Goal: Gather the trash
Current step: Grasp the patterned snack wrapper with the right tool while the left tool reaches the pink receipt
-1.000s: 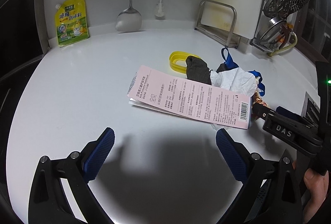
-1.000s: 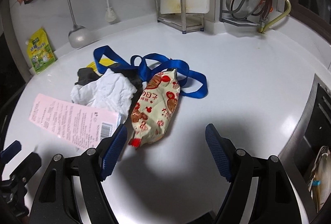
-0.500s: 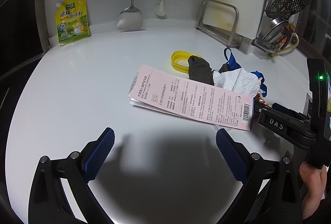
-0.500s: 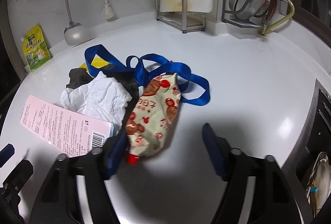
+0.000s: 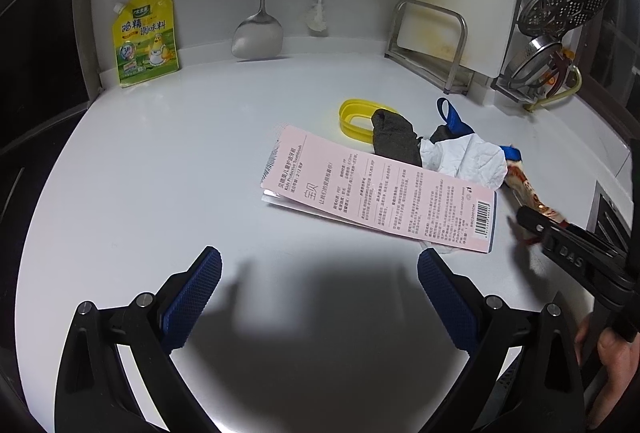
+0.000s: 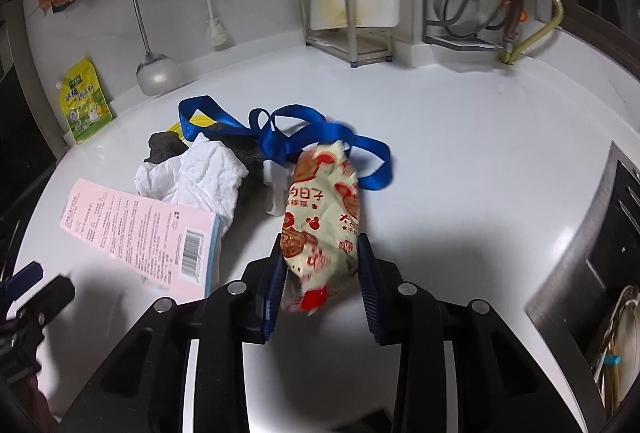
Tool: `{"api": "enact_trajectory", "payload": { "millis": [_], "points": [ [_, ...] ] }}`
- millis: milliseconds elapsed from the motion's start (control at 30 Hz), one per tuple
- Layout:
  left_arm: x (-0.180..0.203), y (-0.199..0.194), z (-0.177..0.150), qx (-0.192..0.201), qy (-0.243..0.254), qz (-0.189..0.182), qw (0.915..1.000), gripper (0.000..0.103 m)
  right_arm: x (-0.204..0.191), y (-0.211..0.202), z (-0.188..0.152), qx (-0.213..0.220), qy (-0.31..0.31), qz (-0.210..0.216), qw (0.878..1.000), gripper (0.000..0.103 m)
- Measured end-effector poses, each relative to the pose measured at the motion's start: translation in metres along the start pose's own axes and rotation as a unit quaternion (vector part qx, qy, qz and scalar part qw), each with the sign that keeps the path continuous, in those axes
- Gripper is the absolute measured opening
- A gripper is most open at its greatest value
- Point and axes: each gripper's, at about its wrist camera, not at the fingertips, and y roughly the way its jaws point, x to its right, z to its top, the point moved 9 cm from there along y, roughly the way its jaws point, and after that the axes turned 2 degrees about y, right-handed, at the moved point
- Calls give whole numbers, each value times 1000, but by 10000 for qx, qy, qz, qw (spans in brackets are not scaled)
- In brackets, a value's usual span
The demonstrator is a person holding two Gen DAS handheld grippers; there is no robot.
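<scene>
My right tongs pinch the snack bag; a blue strap lies just past it. My left tongs are spread wide over the white counter; the pink card lies ahead.

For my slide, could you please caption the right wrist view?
Right gripper closes on a red-and-cream snack wrapper beside crumpled tissue and a blue strap.

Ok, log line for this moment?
left gripper: open, idle | right gripper: shut on red-and-cream printed snack wrapper | pink printed card: on counter
</scene>
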Motion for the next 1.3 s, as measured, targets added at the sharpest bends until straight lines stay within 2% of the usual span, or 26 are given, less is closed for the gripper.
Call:
{"api": "enact_trajectory", "payload": {
  "millis": [267, 400, 567, 1167, 1233, 1300],
  "points": [
    [-16, 2, 6, -36, -71, 4, 10000, 97, 15, -33, -16, 158, 210, 114, 9996, 32],
    [-25, 1, 15, 80, -102, 142, 9998, 97, 15, -45, -27, 190, 142, 87, 9997, 32],
    [-34, 3, 29, 161, -166, 244, 9994, 97, 14, -55, -36, 221, 155, 128, 9996, 32],
    [-35, 39, 44, -37, -299, 264, 9992, 95, 10, -73, -43, 338, 172, 249, 9990, 32],
    [-34, 39, 46, -3, -260, 262, 9993, 90, 10, -73, -44, 329, 181, 258, 9990, 32],
    [-30, 41, 47, -26, -209, 198, 9996, 75, 10, -72, -45, 322, 197, 267, 9989, 32]
  ]
}}
